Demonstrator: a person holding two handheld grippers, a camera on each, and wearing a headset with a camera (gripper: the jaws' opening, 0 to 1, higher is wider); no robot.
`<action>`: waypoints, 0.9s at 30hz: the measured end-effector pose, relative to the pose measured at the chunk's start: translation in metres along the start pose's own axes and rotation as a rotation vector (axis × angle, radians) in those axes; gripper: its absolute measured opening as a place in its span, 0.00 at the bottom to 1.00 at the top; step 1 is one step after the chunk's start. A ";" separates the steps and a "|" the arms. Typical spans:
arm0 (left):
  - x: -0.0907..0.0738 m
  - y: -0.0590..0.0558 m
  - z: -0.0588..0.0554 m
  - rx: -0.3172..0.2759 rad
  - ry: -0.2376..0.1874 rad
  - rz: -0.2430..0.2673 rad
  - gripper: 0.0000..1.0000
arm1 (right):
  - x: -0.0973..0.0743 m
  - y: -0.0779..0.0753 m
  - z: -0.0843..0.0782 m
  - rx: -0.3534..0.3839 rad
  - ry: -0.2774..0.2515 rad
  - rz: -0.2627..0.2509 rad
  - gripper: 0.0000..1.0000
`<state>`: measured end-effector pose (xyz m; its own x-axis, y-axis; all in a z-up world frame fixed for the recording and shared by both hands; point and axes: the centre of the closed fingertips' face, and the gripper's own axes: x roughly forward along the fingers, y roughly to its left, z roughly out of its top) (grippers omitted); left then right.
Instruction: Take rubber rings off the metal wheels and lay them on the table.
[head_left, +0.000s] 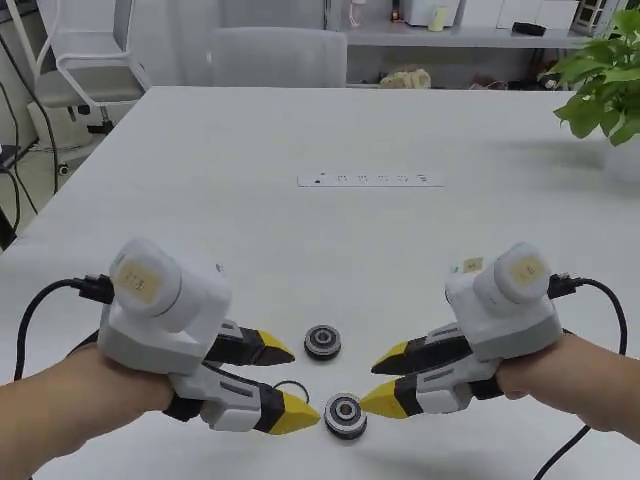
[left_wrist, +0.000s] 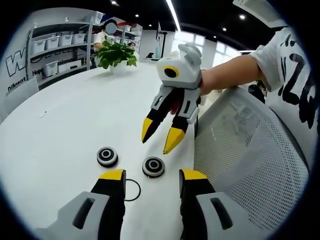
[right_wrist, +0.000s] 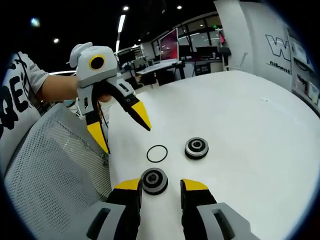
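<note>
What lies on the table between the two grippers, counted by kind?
metal wheels: 2
loose rubber ring: 1
Total: 3

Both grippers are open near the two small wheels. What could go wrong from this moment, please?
1. The thin black rubber ring lying on the white table is right beside a yellow tip of the left gripper; a careless move could sweep it away.
2. The nearer small metal wheel lies loose, fairly close to the table edge in the right gripper view. If the right gripper pulls at it unheld, it may slide off.
</note>
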<state>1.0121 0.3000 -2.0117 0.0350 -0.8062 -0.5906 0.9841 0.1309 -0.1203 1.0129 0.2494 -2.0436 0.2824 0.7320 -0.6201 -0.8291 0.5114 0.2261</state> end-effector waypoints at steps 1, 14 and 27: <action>0.000 0.000 0.000 0.001 0.001 -0.001 0.40 | 0.000 0.000 -0.001 -0.001 0.002 0.000 0.28; 0.015 -0.001 0.001 0.018 0.025 -0.029 0.36 | 0.003 0.002 -0.007 -0.029 0.010 0.013 0.27; 0.027 -0.002 -0.008 0.028 0.067 -0.049 0.33 | 0.009 0.006 -0.017 -0.069 0.042 0.031 0.25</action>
<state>1.0096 0.2827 -2.0333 -0.0237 -0.7704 -0.6371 0.9889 0.0754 -0.1280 1.0024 0.2518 -2.0608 0.2365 0.7270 -0.6446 -0.8690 0.4551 0.1944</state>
